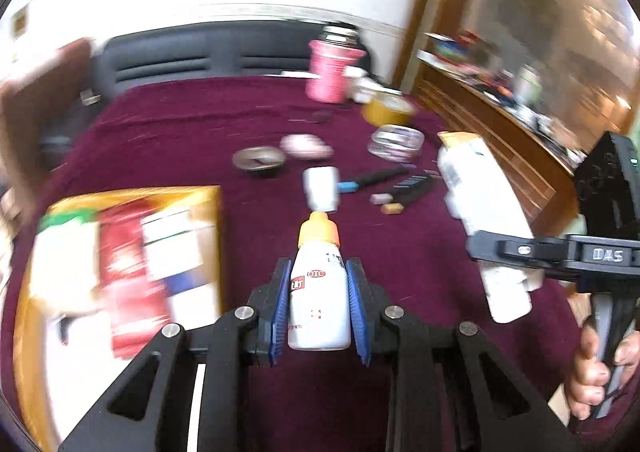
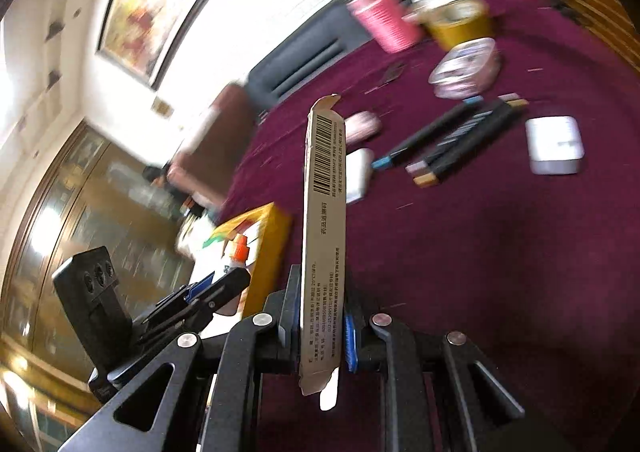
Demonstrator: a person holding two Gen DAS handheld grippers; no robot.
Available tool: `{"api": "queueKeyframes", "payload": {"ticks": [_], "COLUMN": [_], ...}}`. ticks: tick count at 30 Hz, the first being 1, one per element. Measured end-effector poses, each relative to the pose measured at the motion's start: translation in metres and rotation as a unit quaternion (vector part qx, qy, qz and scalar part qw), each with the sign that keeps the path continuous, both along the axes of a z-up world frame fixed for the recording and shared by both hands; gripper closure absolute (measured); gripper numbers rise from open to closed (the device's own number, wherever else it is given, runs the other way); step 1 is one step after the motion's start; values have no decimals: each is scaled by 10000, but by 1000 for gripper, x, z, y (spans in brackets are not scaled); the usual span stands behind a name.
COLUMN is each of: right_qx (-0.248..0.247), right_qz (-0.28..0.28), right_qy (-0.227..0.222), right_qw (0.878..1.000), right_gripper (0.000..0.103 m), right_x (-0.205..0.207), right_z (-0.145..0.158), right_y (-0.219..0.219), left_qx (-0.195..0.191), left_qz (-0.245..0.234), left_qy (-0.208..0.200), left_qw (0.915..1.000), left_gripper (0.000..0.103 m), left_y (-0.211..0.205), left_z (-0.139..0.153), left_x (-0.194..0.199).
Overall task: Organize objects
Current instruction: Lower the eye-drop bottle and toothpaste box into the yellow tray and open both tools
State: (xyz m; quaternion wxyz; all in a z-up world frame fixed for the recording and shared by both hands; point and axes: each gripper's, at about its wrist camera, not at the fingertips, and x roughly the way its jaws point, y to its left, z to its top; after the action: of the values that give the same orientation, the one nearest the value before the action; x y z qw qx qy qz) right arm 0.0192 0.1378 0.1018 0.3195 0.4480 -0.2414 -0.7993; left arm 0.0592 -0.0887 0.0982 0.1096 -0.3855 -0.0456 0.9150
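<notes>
Bottle (image 1: pixel 319 284) of white plastic with an orange dropper cap and red "OTC" print sits upright between the blue pads of the left gripper (image 1: pixel 319 304), which pinch it on both sides above the maroon tablecloth (image 1: pixel 180 124). In the right wrist view the same bottle shows small at the left, its orange tip (image 2: pixel 241 252) poking above the black fingers. The right gripper (image 2: pixel 322 326) is pressed tight on a flattened carton (image 2: pixel 324 236), a thin beige box seen edge-on with a barcode near its upper end; from the left wrist view this carton (image 1: pixel 480 188) appears white and slanted, held off the cloth, with a person's hand (image 1: pixel 596 368) wrapped round the handle below.

To the left of the bottle lies a yellow box (image 1: pixel 120 292) holding blurred packages. Beyond it on the cloth are a small white container (image 1: pixel 322 188), several dark marker pens (image 2: pixel 452 140), a clear round lidded tub (image 1: pixel 396 142), a yellow-banded jar (image 1: pixel 388 108), a pink ribbed tumbler (image 1: pixel 332 70) and a dark shallow dish (image 1: pixel 260 160).
</notes>
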Motion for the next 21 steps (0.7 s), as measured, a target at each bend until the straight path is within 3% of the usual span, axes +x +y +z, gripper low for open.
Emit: {"api": "queueKeyframes", "payload": {"ticks": [6,8,14,21], "right_qx": [39,154,413,750], "right_qz": [976,1275,1838,2112], "right_qy": [-201,-280,-588,-877], "right_qw": [9950,9913,9803,9706], "right_gripper": [84,84,84,84], "right_x": [11,18,31,31], "right_z": [-5,-13,-42,-74], "right_y": [-106,-144,-223,-276], "left_qx": [-352,-228,-184,-261], "left_qz": [1101,1307,1612,1748], "left_qy": [-245,-418,-656,-694], "left_qw": [9930,9903,9846,9818], "left_gripper": [77,77,77,77], "left_y": [-91,-115,-154,-179], "left_z": [-26,-38,-60,-70], "left_x": [26,30,41,42]}}
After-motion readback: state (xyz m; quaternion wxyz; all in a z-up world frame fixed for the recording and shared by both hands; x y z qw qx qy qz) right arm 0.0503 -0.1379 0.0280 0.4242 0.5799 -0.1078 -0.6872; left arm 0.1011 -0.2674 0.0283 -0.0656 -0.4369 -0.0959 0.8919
